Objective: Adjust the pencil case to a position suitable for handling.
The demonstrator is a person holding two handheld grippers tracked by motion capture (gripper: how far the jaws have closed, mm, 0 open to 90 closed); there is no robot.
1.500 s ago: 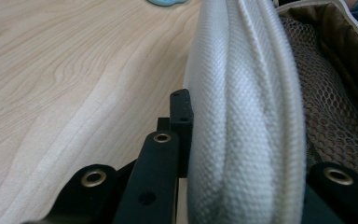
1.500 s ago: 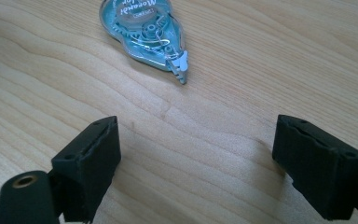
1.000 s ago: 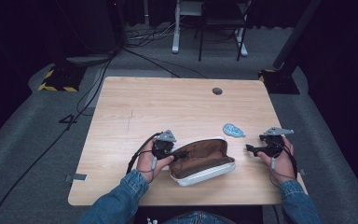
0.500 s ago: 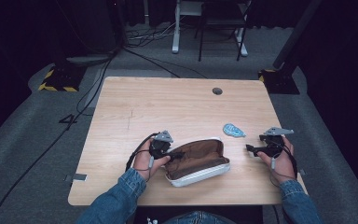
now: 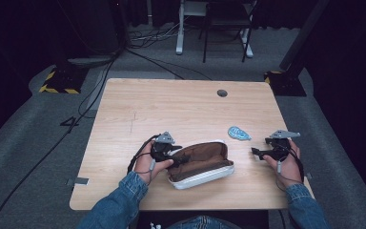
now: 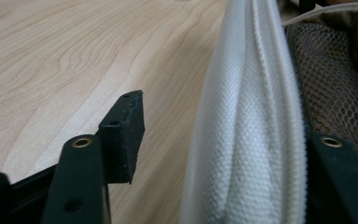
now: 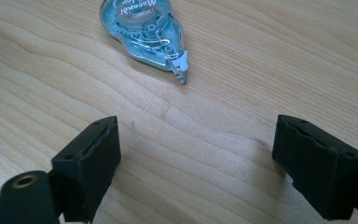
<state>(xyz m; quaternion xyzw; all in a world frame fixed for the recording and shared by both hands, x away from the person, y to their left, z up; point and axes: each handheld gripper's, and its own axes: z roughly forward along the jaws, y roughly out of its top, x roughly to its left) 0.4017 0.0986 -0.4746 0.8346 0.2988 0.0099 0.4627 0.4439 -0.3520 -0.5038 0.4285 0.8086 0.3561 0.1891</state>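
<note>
An open pouch (image 5: pixel 201 163) — brown inside, white outside — lies on the worktop (image 5: pixel 171 109) near its front edge, a little left of centre. Its long axis runs roughly from 8 o'clock to 2 o'clock in the high view, the far end pointing toward 2 o'clock, the open mouth facing up.

The left hand-held gripper (image 5: pixel 177 159) sits at the pouch's 9 o'clock end, reaching in toward 3 o'clock. In the left gripper view its jaws stand apart with the pouch's white woven wall (image 6: pixel 244 135) between them: one jaw is outside over bare wood, not touching the fabric, while the other is on the inside against the brown mesh lining (image 6: pixel 335 93). So the jaws straddle the rim without pinching it.

The right hand-held gripper (image 5: pixel 257 152) rests well to the pouch's 3 o'clock side, pointing toward 9 o'clock. Its jaws are spread wide over bare wood and hold nothing.

A teal correction tape dispenser (image 7: pixel 144 32) lies flat just ahead of the right jaws — in the high view it lies at about 1 o'clock from the pouch, near it but apart. In the right gripper view its white tip points back toward the jaws.
</note>
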